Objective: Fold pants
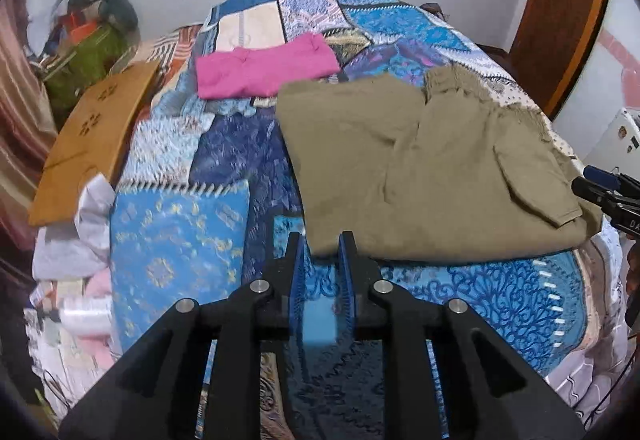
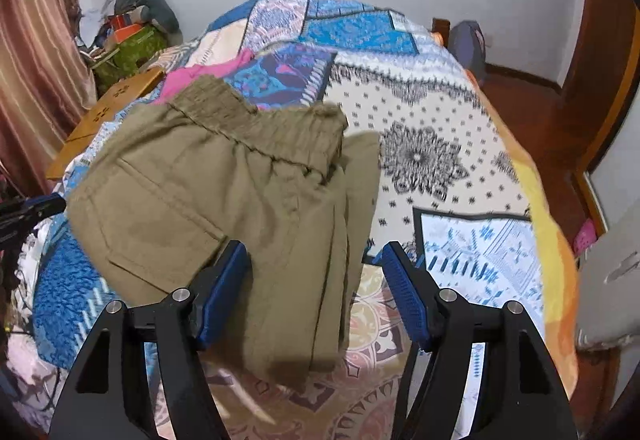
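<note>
On the patchwork bedspread (image 1: 224, 160), the left gripper (image 1: 322, 246) sits slightly parted at the khaki pants' (image 1: 420, 168) near corner, gripping nothing. The right gripper (image 2: 314, 260) is spread wide, straddling the folded pants' edge without pinching. A pink garment (image 1: 264, 70) lies beyond.

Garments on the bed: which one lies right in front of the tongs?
The khaki pants, folded, at the near edge by both tongs. The pink garment lies farther back on the quilt.
</note>
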